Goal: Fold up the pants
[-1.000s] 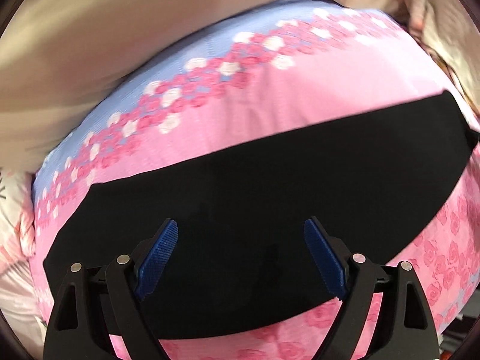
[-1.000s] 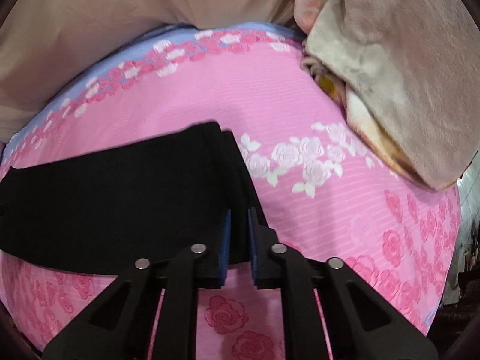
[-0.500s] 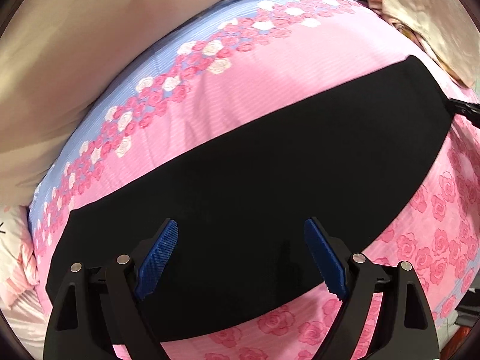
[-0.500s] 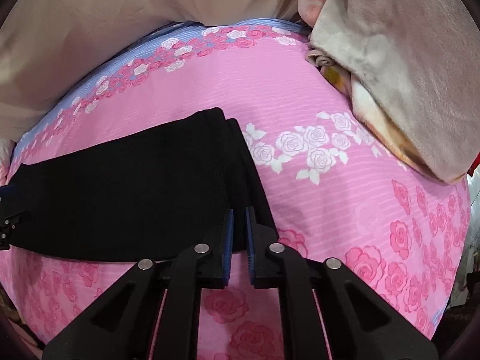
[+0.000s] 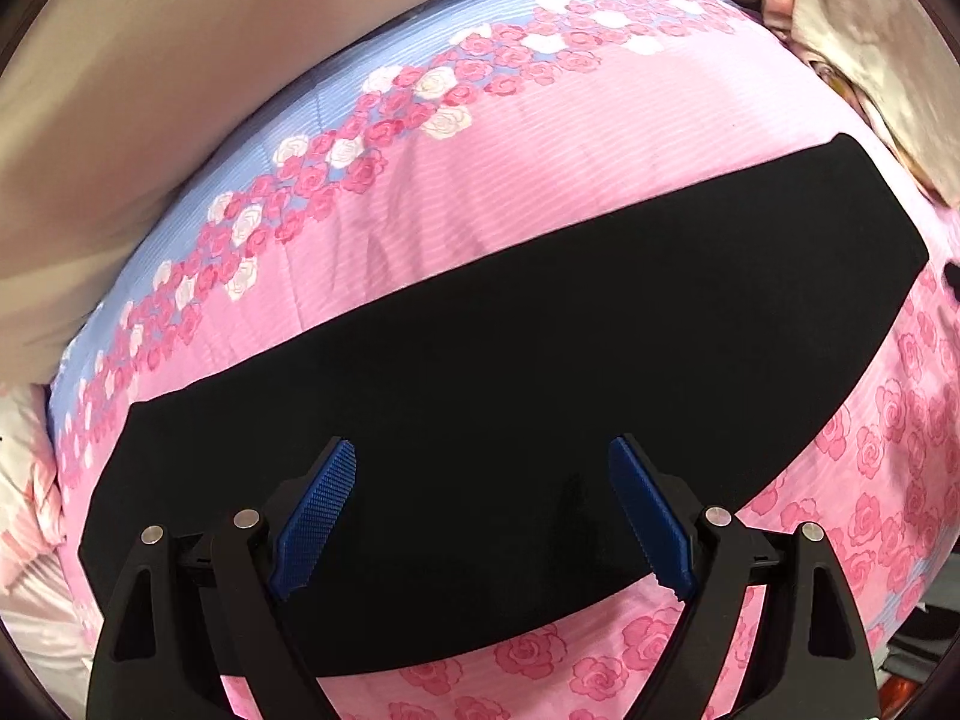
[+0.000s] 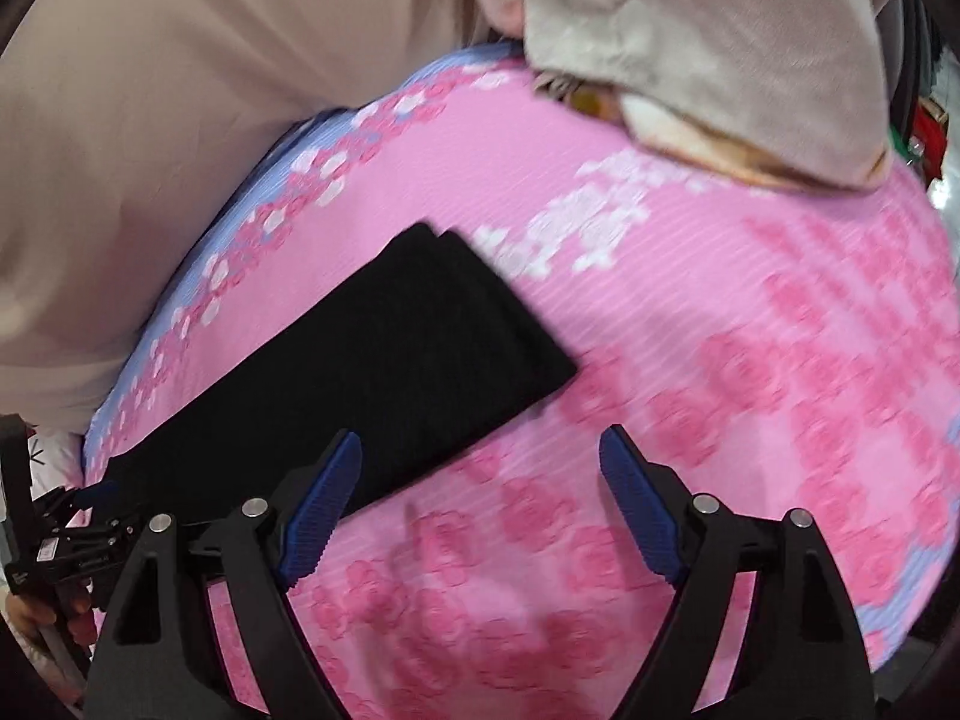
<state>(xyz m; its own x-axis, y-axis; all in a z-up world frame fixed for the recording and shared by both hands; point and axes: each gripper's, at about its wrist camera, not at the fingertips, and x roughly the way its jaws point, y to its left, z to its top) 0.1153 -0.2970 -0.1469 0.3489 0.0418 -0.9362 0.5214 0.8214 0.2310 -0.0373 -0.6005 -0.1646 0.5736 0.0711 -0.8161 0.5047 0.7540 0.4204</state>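
Observation:
Black pants lie flat in a long folded strip across a pink rose-print bed cover. My left gripper is open and empty, hovering over the near edge of the strip's middle. In the right wrist view the pants' right end shows layered edges. My right gripper is open and empty, just off that end, above the pink cover. The left gripper shows at the far left of that view.
A beige wall or headboard runs behind the bed. A beige blanket pile lies at the bed's back right. White floral bedding sits at the left edge.
My right gripper has opened and let go of the pants' end, then pulled back and swung right. The left gripper stays open over the strip.

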